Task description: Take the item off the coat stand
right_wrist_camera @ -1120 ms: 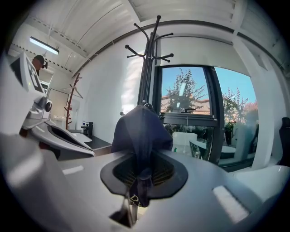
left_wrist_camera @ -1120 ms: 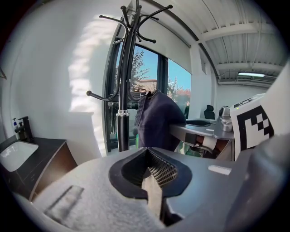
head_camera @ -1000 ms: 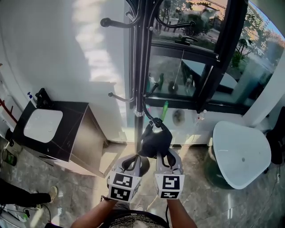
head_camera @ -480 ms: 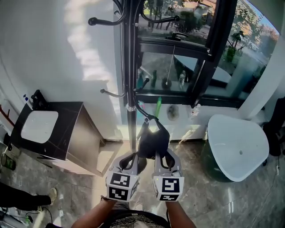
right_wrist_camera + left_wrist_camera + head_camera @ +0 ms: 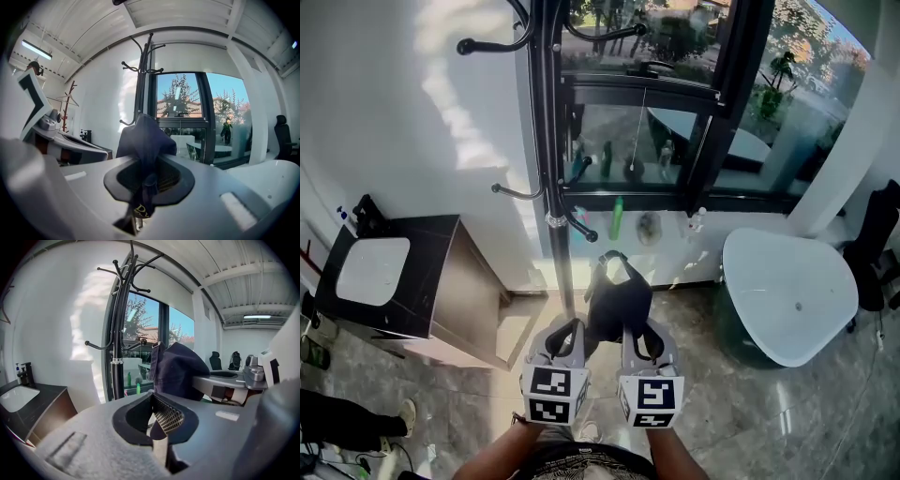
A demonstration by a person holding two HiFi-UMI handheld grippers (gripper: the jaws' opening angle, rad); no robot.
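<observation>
Just clear of the coat stand (image 5: 549, 178), right claw (image 5: 632, 324) grips cap (image 5: 617, 296).

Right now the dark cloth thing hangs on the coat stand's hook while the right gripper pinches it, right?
No. The dark cloth thing is off the coat stand, clear of its hooks, while the right gripper pinches it. The head view shows this.

My head view, high, steeply down, my two gripper views, close behind own jaws, facing level, all sharing coat stand (image 5: 546, 141), window (image 5: 675, 122).
</observation>
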